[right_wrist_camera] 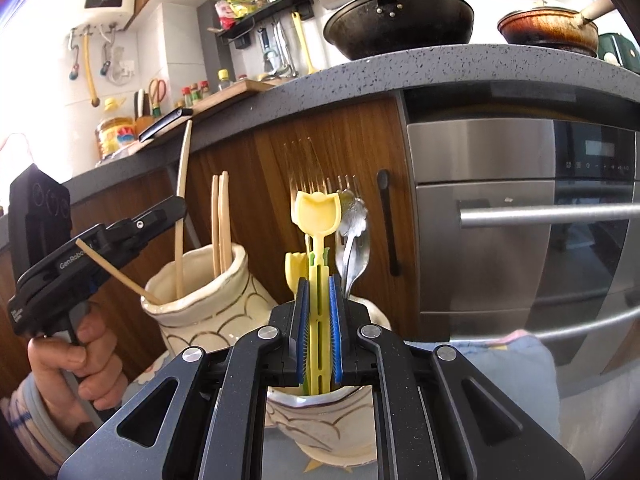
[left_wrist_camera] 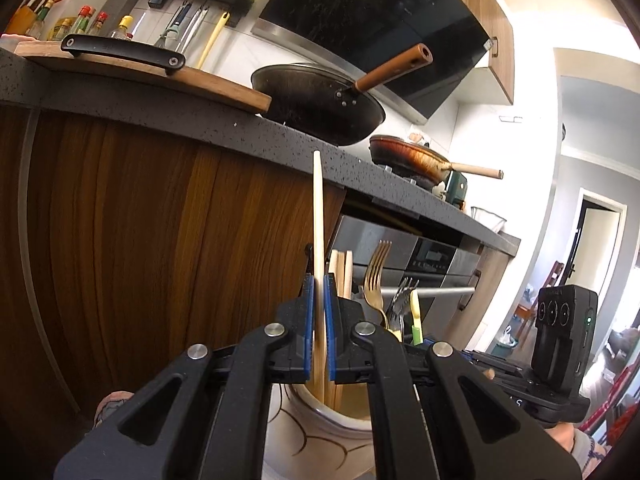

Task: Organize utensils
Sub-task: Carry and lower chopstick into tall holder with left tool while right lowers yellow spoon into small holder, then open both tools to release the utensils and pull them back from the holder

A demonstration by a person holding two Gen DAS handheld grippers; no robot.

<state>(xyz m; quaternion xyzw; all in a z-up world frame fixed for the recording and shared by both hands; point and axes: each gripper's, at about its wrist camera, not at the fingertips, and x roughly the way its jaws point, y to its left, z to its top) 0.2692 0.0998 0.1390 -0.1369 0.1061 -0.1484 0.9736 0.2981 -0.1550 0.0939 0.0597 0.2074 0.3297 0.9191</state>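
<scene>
Nearest the right wrist camera, the right gripper (right_wrist_camera: 318,332) was clamped on a yellow plastic utensil with a tulip-shaped head (right_wrist_camera: 317,216), its stem upright and its lower end inside a cream ceramic jar with brown scale lines (right_wrist_camera: 320,416). Metal forks (right_wrist_camera: 352,240) stood in the same jar. The left gripper (left_wrist_camera: 319,332) pinched 1 pale wooden chopstick (left_wrist_camera: 318,208) upright over a second cream ceramic jar (right_wrist_camera: 208,312), which already held 2 more chopsticks (right_wrist_camera: 221,220) standing and another leaning on its rim. Beyond were the wood cabinet fronts (left_wrist_camera: 140,220) and grey speckled countertop (right_wrist_camera: 400,68). The step looked like dropping each utensil into its jar; next, each needed lowering until seated, then the jaws spread.
</scene>
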